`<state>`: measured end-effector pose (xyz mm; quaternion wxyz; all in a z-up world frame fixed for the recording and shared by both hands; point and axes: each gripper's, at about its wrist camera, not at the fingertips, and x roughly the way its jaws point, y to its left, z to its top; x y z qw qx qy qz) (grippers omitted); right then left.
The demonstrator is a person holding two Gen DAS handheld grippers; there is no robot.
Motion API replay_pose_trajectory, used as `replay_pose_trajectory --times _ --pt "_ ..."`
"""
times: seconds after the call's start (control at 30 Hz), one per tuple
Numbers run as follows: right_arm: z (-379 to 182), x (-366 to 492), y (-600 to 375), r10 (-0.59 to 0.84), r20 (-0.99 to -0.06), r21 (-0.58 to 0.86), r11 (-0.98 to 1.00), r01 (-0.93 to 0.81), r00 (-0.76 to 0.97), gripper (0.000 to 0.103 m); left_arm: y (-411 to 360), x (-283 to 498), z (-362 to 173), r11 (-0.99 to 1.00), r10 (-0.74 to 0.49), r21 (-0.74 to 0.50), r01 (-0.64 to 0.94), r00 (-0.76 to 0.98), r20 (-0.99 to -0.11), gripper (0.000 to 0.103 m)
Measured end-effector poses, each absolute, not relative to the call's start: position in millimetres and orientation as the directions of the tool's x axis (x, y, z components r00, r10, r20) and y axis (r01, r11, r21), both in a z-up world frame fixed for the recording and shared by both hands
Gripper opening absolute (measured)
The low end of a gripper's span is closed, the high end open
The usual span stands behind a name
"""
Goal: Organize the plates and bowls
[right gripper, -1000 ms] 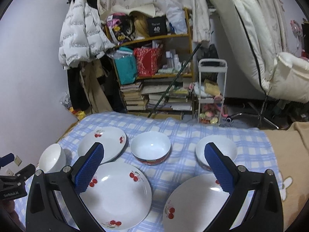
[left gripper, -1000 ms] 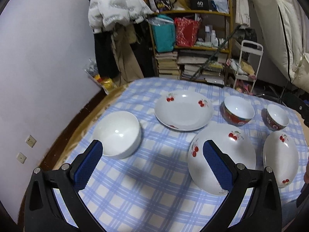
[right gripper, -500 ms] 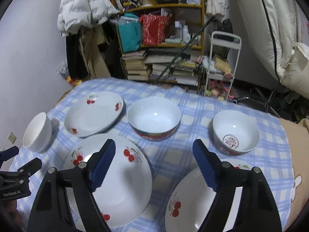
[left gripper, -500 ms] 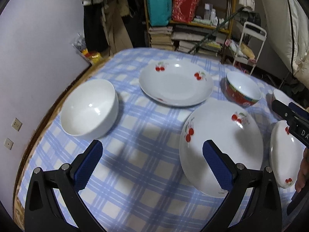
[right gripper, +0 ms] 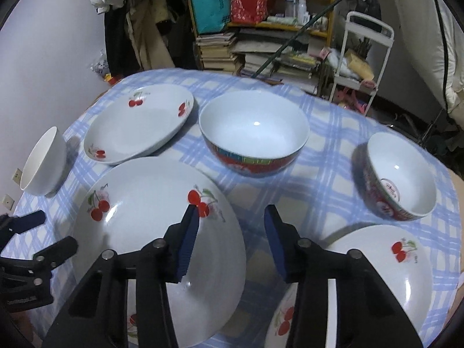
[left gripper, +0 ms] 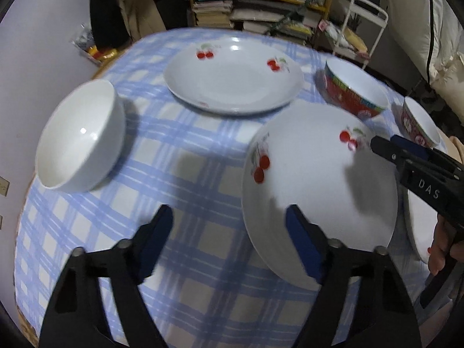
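Three white cherry-print plates lie on the blue checked tablecloth: a near middle plate (left gripper: 313, 179) (right gripper: 150, 226), a far plate (left gripper: 232, 78) (right gripper: 139, 127) and a right plate (right gripper: 374, 272). A plain white bowl (left gripper: 78, 136) (right gripper: 43, 162) stands at the left. A large red-patterned bowl (right gripper: 255, 133) (left gripper: 353, 90) and a smaller one (right gripper: 400, 179) (left gripper: 420, 124) stand at the back right. My left gripper (left gripper: 229, 240) is open, low over the near plate's left rim. My right gripper (right gripper: 229, 240) is open over that plate's right rim and also shows in the left wrist view (left gripper: 417, 165).
The tablecloth (left gripper: 185, 179) covers a round table that drops off at the left and front. Behind it are a cluttered bookshelf (right gripper: 261, 29), hanging clothes (right gripper: 130, 29) and a white trolley (right gripper: 362, 58). A white chair (left gripper: 435, 29) is at the far right.
Both grippers have come down and forward toward the near middle plate. Both pairs of jaws have narrowed but stay open. The dishes have not moved.
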<state>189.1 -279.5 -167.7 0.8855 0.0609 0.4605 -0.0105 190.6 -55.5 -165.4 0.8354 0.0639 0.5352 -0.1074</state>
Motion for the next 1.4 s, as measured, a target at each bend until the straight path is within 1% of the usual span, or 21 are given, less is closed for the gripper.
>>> replay_pose_trajectory --times 0.03,0.07,0.1,0.13,0.17,0.2,0.23,0.27,0.3,0.33,0.4,0.47,0.77,0.9,1.07,1.17,1.23,1.4 --pt "-170 190 -279 0.039 -0.824 0.097 0.993 0.073 0.566 0.04 -56 192 -169 0.969 -0.115 -0.016 0.248 0.39 -0.914 0.067" --pt "-171 191 -279 0.039 -0.828 0.095 0.993 0.071 0.56 0.038 -57 193 -172 0.969 -0.121 -0.026 0.247 0.378 -0.918 0.061" --pt "-173 191 -278 0.04 -0.832 0.093 0.993 0.069 0.553 0.033 -57 194 -175 0.969 -0.127 -0.036 0.245 0.365 -0.922 0.053" --pt "-175 192 -278 0.044 -0.837 0.095 0.993 0.065 0.546 0.026 -58 196 -177 0.968 -0.132 -0.045 0.245 0.353 -0.926 0.049" --pt "-176 192 -278 0.047 -0.839 0.095 0.994 0.061 0.542 0.023 -58 196 -180 0.967 -0.141 -0.056 0.247 0.341 -0.929 0.045" --pt "-177 192 -278 0.049 -0.84 0.095 0.994 0.057 0.54 0.02 -58 198 -182 0.966 -0.153 -0.071 0.247 0.33 -0.932 0.044" --pt "-177 192 -280 0.054 -0.841 0.1 0.993 0.057 0.538 0.018 -58 198 -184 0.965 -0.166 -0.085 0.25 0.324 -0.932 0.04" --pt "-177 192 -282 0.06 -0.842 0.11 0.992 0.061 0.536 0.017 -58 199 -186 0.965 -0.17 -0.092 0.247 0.318 -0.933 0.033" --pt "-178 192 -287 0.079 -0.843 0.136 0.988 0.069 0.533 0.015 -58 200 -187 0.963 -0.186 -0.11 0.246 0.313 -0.931 0.03" --pt "-179 191 -289 0.094 -0.844 0.158 0.984 0.077 0.529 0.014 -57 199 -188 0.961 -0.199 -0.124 0.246 0.31 -0.93 0.028" --pt "-182 192 -293 0.115 -0.847 0.187 0.978 0.089 0.519 0.014 -57 201 -188 0.959 -0.216 -0.142 0.245 0.308 -0.927 0.021" --pt "-185 193 -293 0.123 -0.852 0.195 0.977 0.09 0.51 0.014 -58 200 -189 0.955 -0.235 -0.162 0.247 0.303 -0.924 0.018" --pt "-187 191 -297 0.168 -0.846 0.246 0.965 0.091 0.505 0.013 -54 213 -193 0.954 -0.265 -0.206 0.217 0.291 -0.919 0.019" --pt "-182 188 -299 0.203 -0.833 0.292 0.952 0.096 0.515 0.012 -57 206 -188 0.952 -0.233 -0.149 0.266 0.321 -0.918 0.02" --pt "-177 184 -292 0.216 -0.825 0.293 0.954 0.069 0.522 0.012 -46 208 -187 0.956 -0.251 -0.188 0.224 0.299 -0.921 0.019" --pt "-175 181 -291 0.252 -0.813 0.333 0.941 0.064 0.525 0.011 -43 205 -185 0.961 -0.231 -0.17 0.217 0.297 -0.927 0.019" --pt "-173 179 -287 0.255 -0.812 0.332 0.942 0.056 0.525 0.011 -40 201 -183 0.962 -0.225 -0.164 0.218 0.296 -0.928 0.019" --pt "-171 171 -283 0.28 -0.811 0.358 0.932 0.059 0.514 0.012 -30 187 -175 0.961 -0.236 -0.18 0.209 0.286 -0.928 0.019"
